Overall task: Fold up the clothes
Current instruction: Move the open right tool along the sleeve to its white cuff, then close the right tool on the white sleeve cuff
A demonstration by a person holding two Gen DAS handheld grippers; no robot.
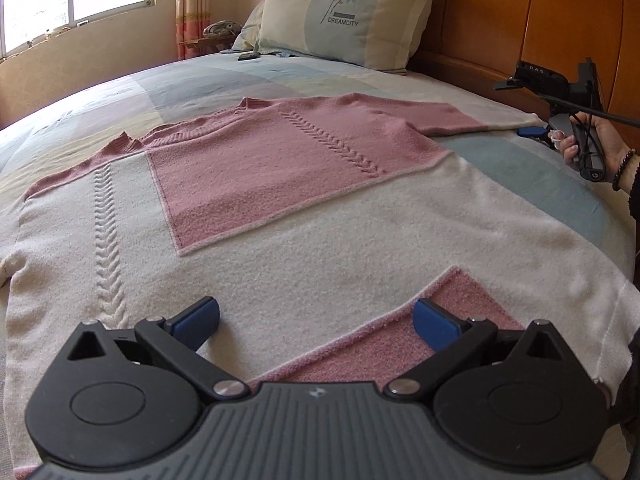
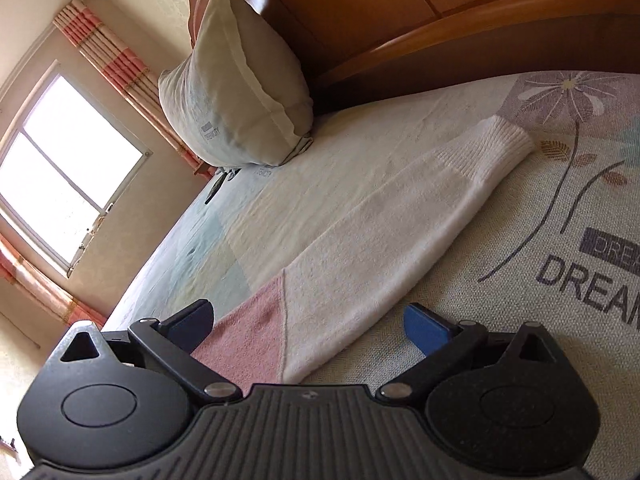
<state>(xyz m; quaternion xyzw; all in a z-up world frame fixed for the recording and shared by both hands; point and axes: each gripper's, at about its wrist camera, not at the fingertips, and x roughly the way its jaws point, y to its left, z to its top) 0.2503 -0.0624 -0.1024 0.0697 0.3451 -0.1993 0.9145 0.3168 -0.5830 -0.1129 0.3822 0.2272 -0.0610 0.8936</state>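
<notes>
A pink and white knit sweater (image 1: 256,208) lies flat, front up, across the bed. My left gripper (image 1: 316,320) is open just above its lower hem, with its right fingertip over a pink patch (image 1: 384,344). One sleeve (image 2: 400,216) stretches out straight, white with a ribbed cuff (image 2: 508,140) and pink near the shoulder. My right gripper (image 2: 308,324) is open and straddles the upper part of this sleeve. In the left wrist view a hand (image 1: 592,144) holds that right gripper (image 1: 532,132) at the far sleeve end.
The bed sheet (image 2: 520,280) has pastel blocks, a flower and printed letters. A pillow (image 1: 344,12) leans on the wooden headboard (image 1: 540,20) at the far end. A small dark object (image 1: 248,56) lies near the pillow. A window (image 2: 60,168) and striped curtains are on the left.
</notes>
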